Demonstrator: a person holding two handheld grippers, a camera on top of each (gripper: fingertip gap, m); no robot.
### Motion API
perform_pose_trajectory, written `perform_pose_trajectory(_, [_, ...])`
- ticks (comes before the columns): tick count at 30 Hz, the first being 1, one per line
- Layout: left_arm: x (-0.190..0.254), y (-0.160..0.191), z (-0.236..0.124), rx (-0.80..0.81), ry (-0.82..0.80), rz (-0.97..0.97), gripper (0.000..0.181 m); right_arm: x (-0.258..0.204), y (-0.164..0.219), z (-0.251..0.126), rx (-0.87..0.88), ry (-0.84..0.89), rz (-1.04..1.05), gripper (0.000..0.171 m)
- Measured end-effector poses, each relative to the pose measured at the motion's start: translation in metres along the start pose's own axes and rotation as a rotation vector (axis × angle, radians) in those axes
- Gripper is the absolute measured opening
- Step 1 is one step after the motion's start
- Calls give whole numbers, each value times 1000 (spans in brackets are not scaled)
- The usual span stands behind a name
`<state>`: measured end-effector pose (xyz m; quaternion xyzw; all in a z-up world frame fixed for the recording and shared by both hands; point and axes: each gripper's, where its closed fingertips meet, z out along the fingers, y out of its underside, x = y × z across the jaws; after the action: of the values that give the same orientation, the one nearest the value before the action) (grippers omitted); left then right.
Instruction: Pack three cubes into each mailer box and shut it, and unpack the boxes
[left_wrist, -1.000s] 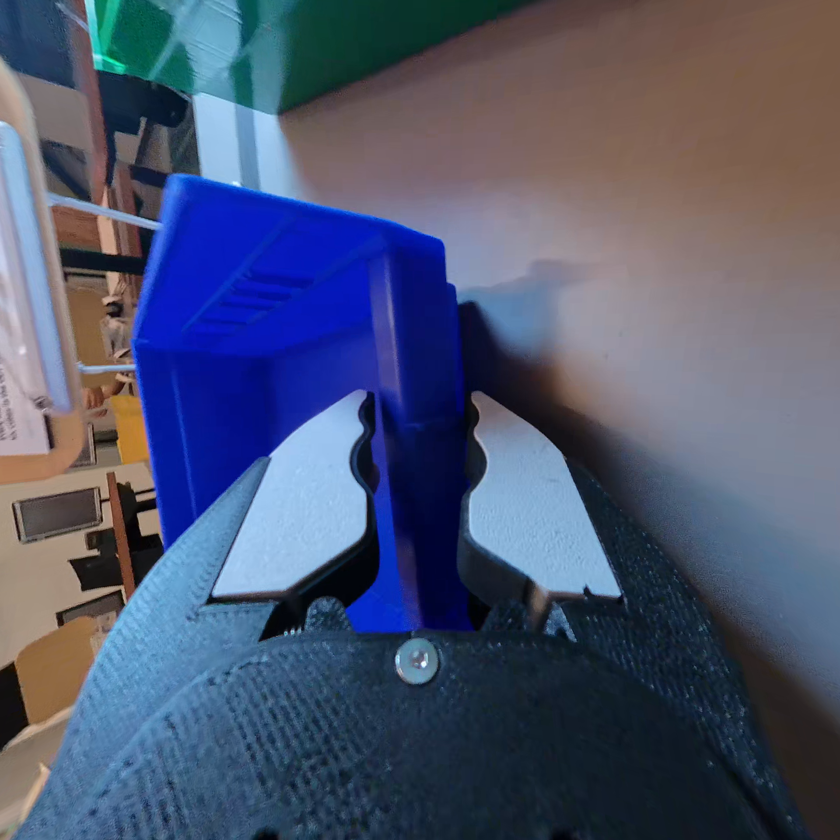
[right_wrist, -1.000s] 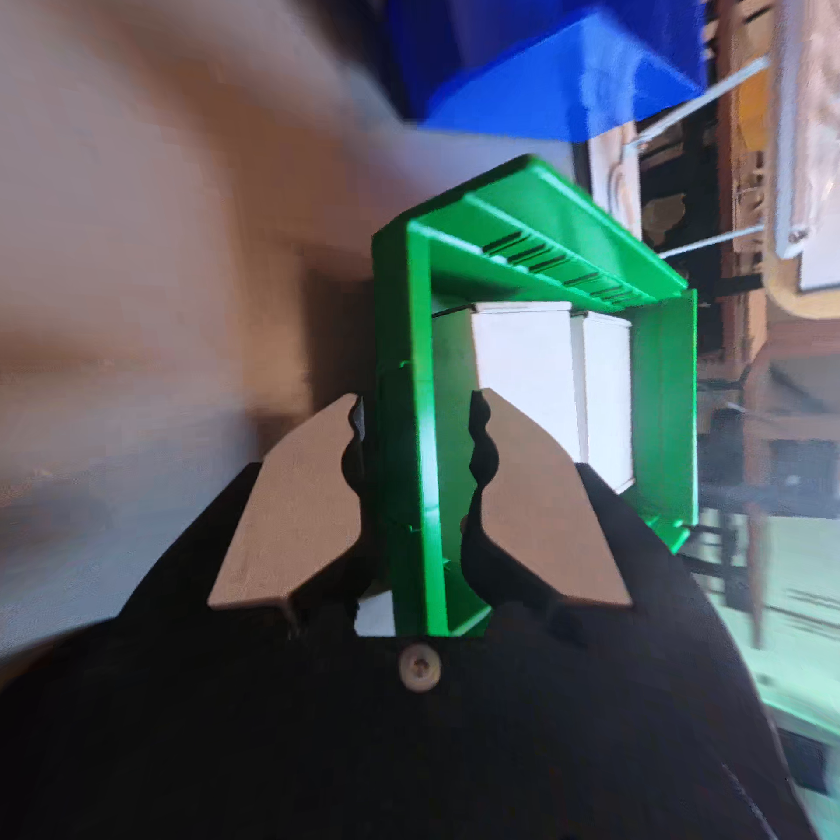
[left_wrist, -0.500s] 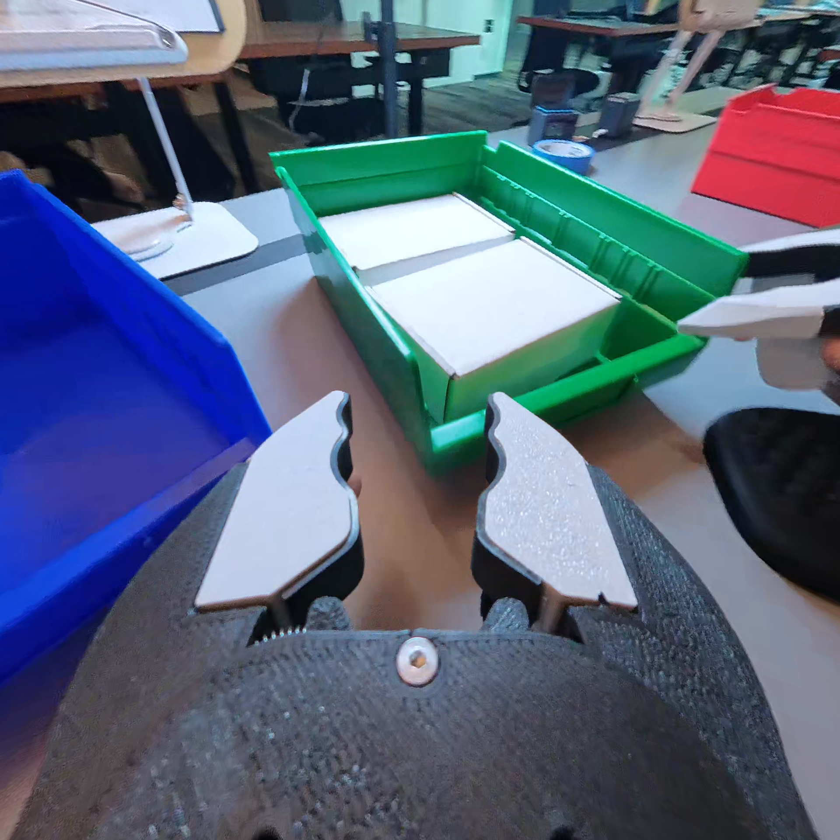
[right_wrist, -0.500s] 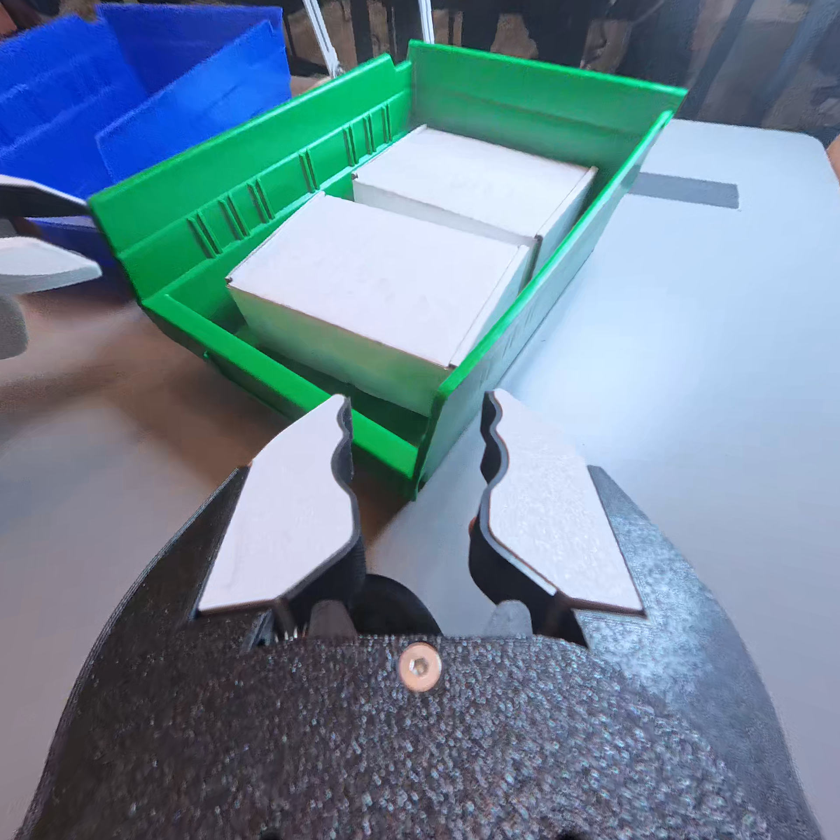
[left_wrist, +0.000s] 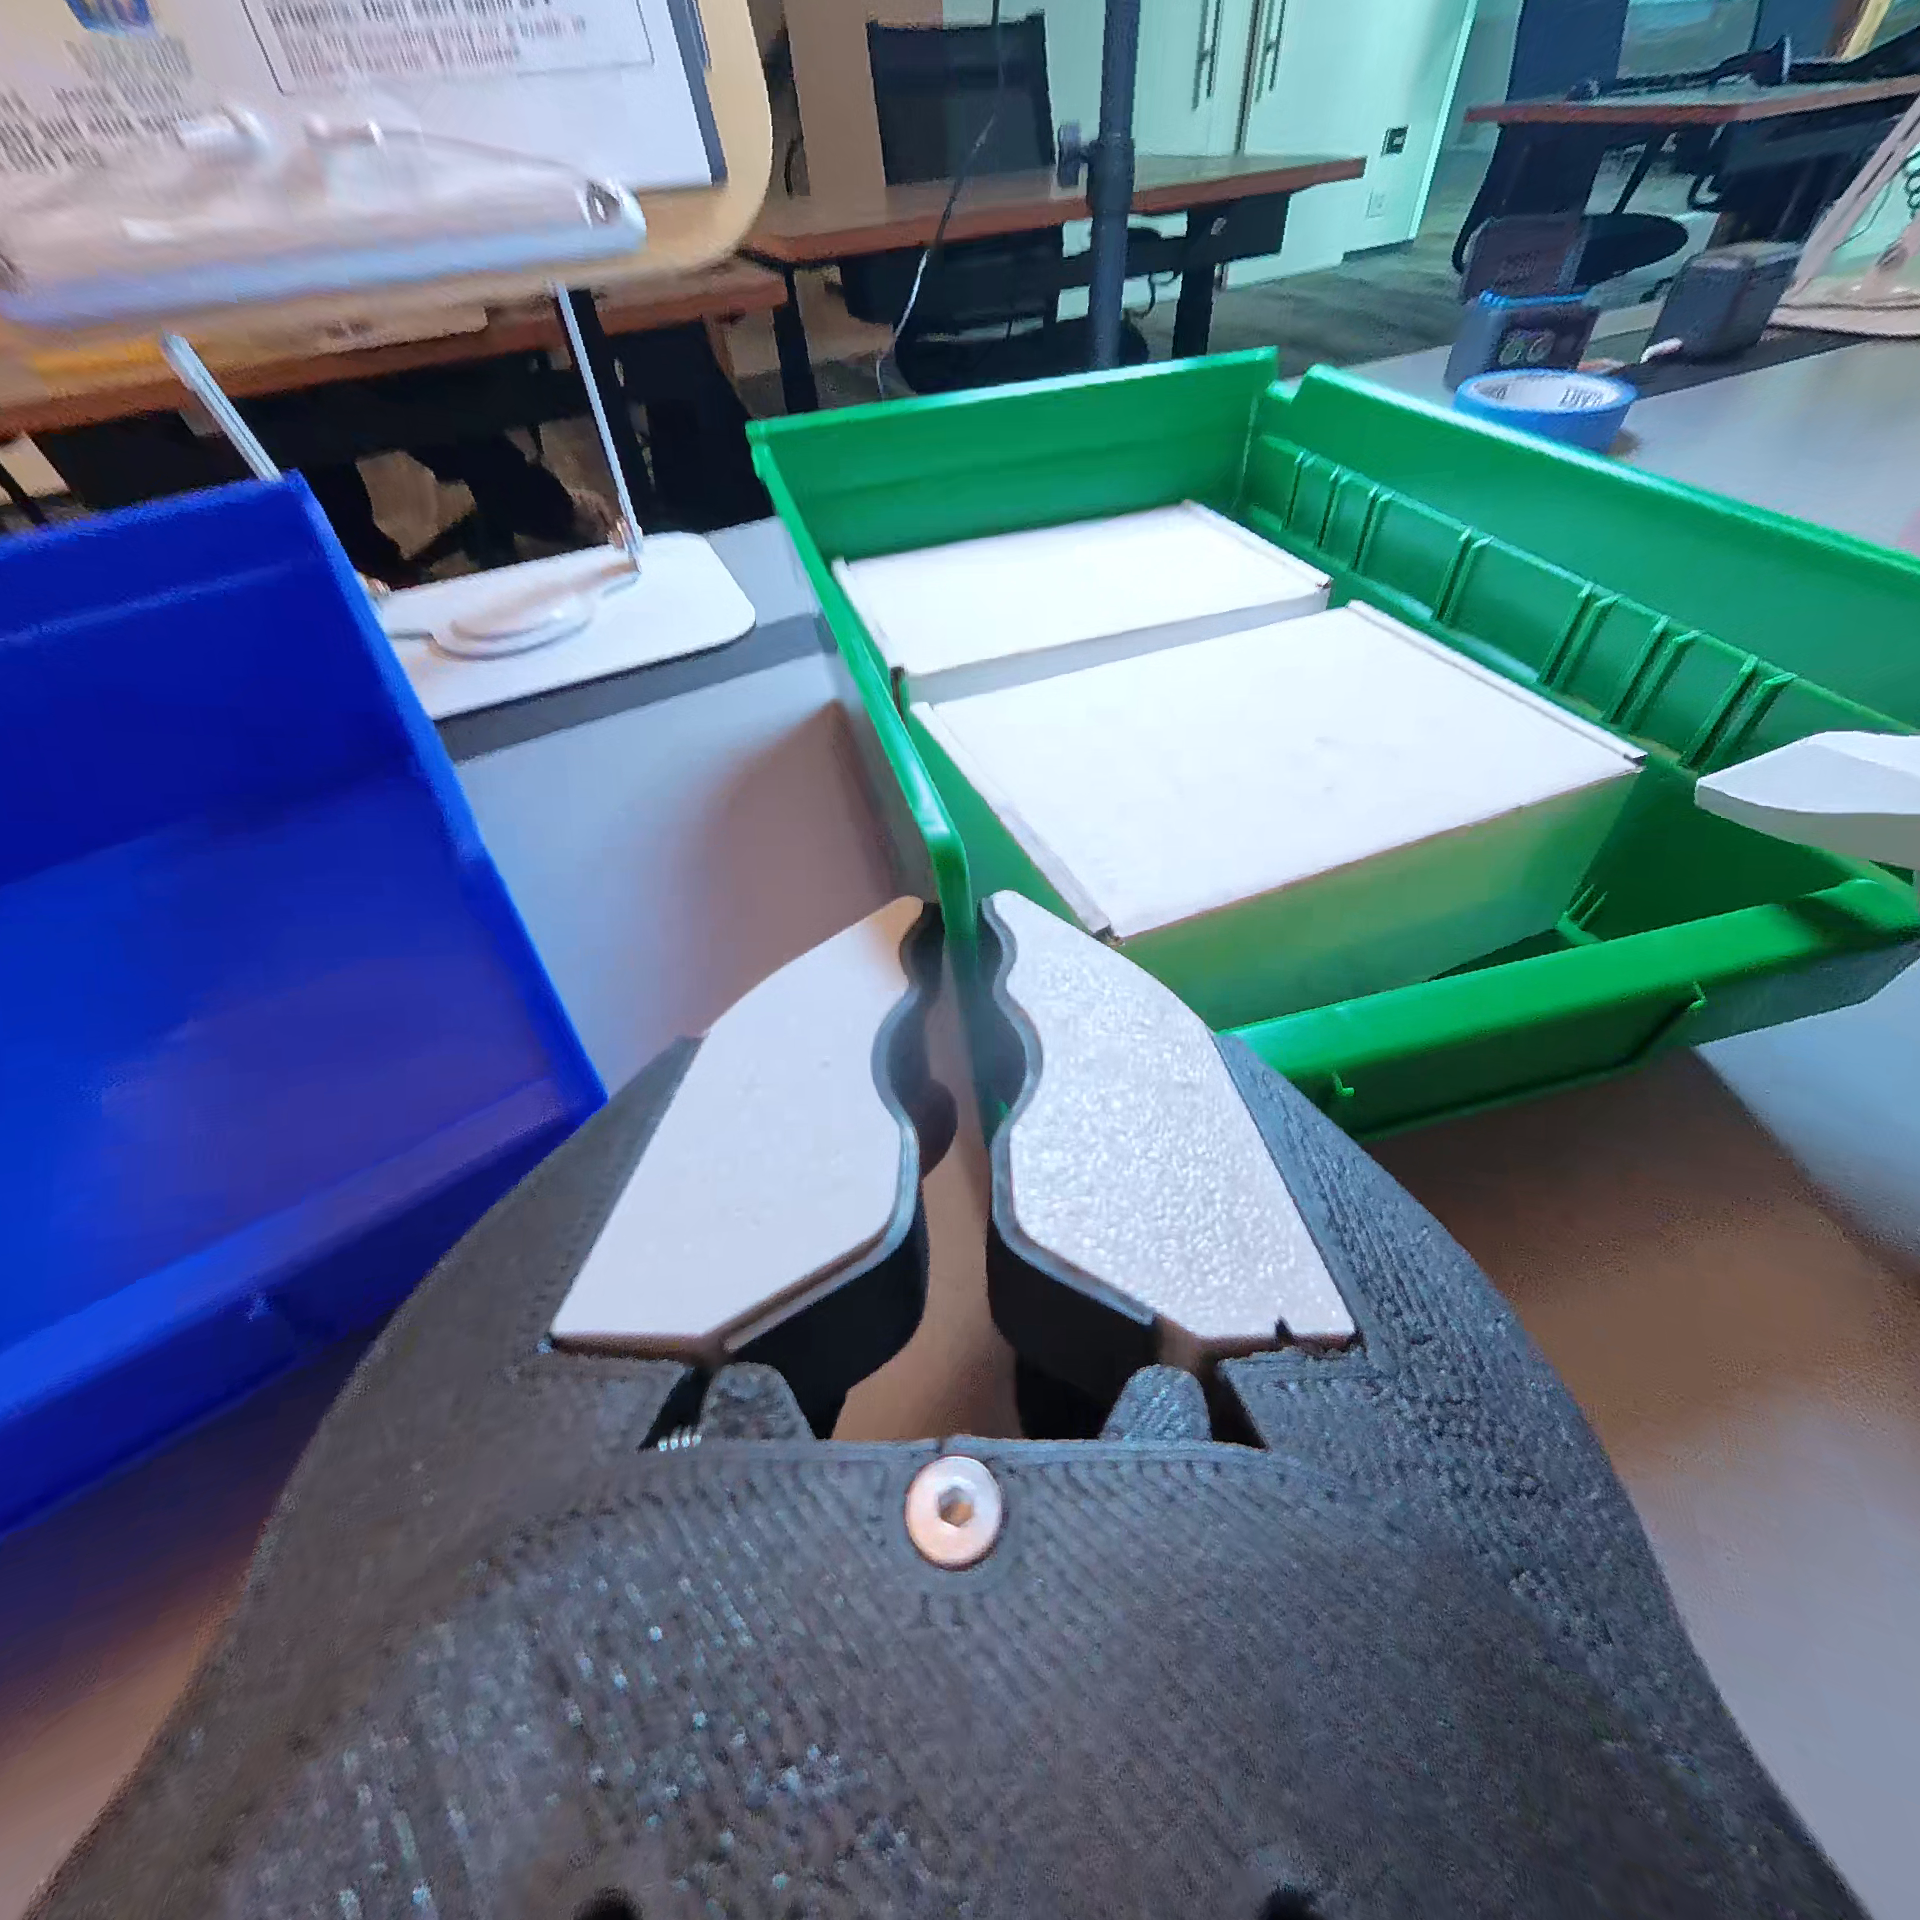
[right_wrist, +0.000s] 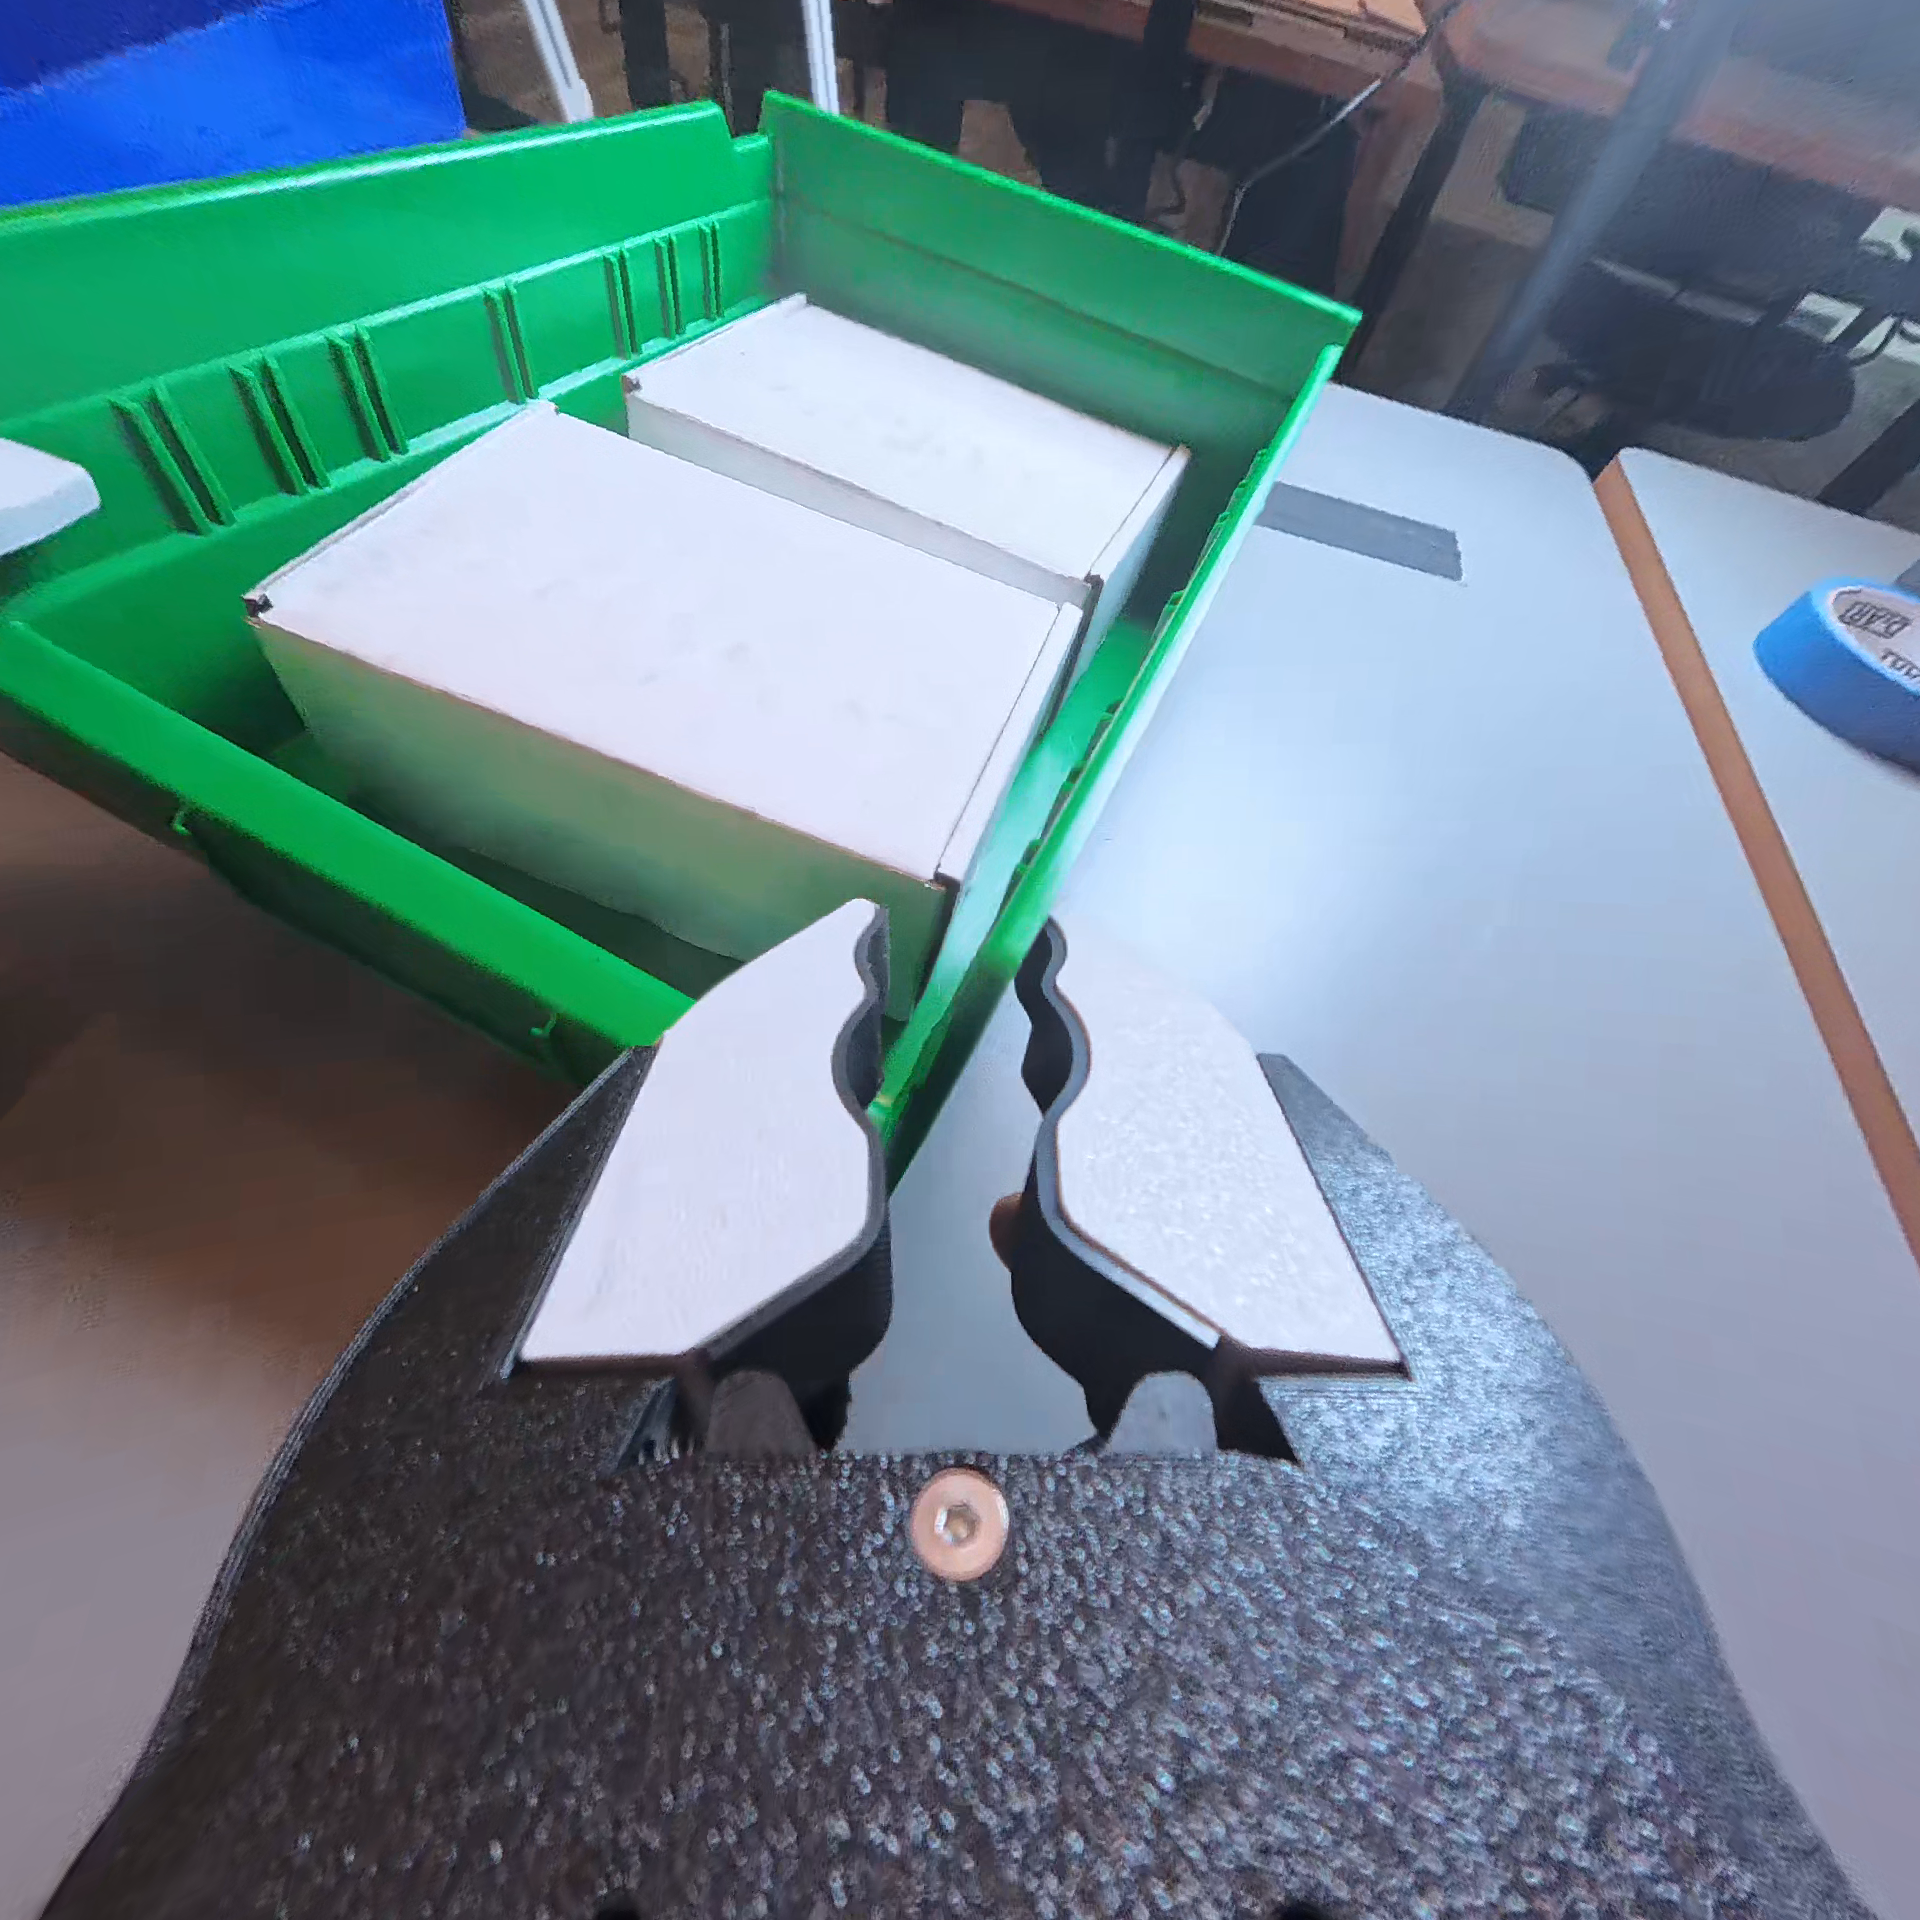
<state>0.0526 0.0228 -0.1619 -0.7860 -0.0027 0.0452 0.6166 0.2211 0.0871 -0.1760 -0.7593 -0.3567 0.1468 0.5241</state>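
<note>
Both grippers, left (left_wrist: 954, 920) and right (right_wrist: 961, 940), have rough black printed bodies, pale grey wavy-edged fingers (left_wrist: 758, 1153) and one silver hex screw (left_wrist: 953, 1509).

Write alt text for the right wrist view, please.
The right gripper straddles the near corner wall of a green bin holding two closed white mailer boxes on a grey table; blue tape roll at right.

Your left gripper (left_wrist: 961, 914) has its jaws drawn nearly together, level and pointing forward. Your right gripper (right_wrist: 961, 940) is parted wider, tips angled forward.
</note>
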Motion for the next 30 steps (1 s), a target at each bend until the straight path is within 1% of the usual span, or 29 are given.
perform_pose_trajectory(2, [1,-14,-18,55,8,33,7,-8,-5,-17,27,-23,20,23])
perform_pose_trajectory(4, [3,-25,-41,86,33,27,7,-18,-9,-38,58,-29,25,23])
perform_pose_trajectory(6, [4,-32,-66,111,41,20,7,-28,-16,-63,90,-12,4,16])
perform_pose_trajectory(7, [3,-37,-79,129,42,14,7,-32,-23,-76,117,1,-21,13])
perform_pose_trajectory(10, [-2,-56,-122,187,51,-19,9,-51,-45,-106,147,-6,-65,12])
perform_pose_trajectory(13, [-19,-77,-168,243,14,-2,10,-80,-72,-125,189,-44,-110,11])
perform_pose_trajectory(16, [-52,-93,-217,283,-43,8,11,-125,-106,-137,253,-145,-140,11])
perform_pose_trajectory(19, [-103,-101,-259,275,-134,52,10,-183,-142,-131,317,-263,-166,12])
perform_pose_trajectory(22, [-164,-105,-300,248,-248,102,11,-252,-172,-109,356,-393,-191,13])
perform_pose_trajectory(24, [-201,-99,-327,215,-332,139,11,-300,-185,-93,372,-477,-206,13])
perform_pose_trajectory(26, [-236,-86,-351,166,-399,192,12,-347,-191,-76,371,-549,-210,13])
perform_pose_trajectory(28, [-266,-64,-371,90,-438,234,13,-390,-189,-60,358,-613,-212,12])
perform_pose_trajectory(30, [-292,-42,-382,74,-443,171,13,-426,-177,-43,325,-660,-208,12])
